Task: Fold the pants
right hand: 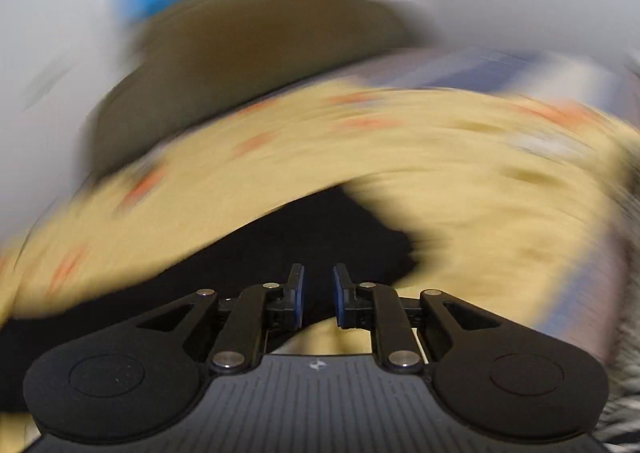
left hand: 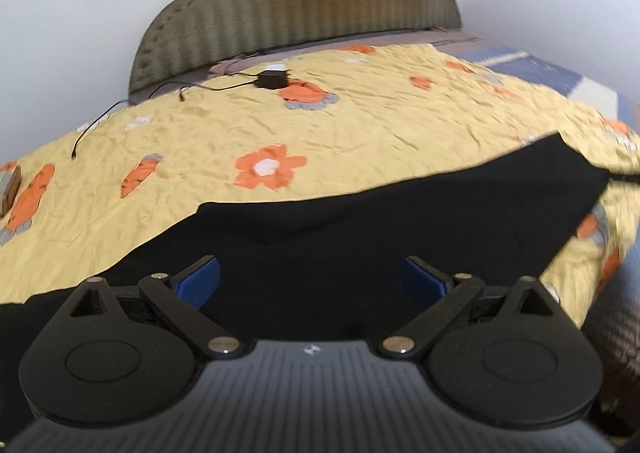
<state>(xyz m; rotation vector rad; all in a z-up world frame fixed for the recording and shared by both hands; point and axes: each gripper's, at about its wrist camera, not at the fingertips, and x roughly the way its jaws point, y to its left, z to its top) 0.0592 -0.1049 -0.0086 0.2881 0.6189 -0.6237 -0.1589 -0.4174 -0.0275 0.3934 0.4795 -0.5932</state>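
Note:
Black pants (left hand: pixel 380 213) lie on a yellow floral bedspread (left hand: pixel 360 117), across the near edge of the bed. My left gripper (left hand: pixel 312 277) hovers over the pants with its blue-padded jaws wide open and nothing between them. In the right wrist view the picture is heavily blurred. The pants (right hand: pixel 300 241) show there as a dark shape in front of my right gripper (right hand: pixel 319 293). Its jaws stand close together with a narrow gap, and dark cloth lies in that gap; whether they pinch it I cannot tell.
A black charger (left hand: pixel 272 79) with a cable (left hand: pixel 96 125) lies on the far part of the bed, near the padded headboard (left hand: pixel 296 9). A small box (left hand: pixel 10 189) sits at the left edge. A blue patterned cloth (left hand: pixel 560 77) lies far right.

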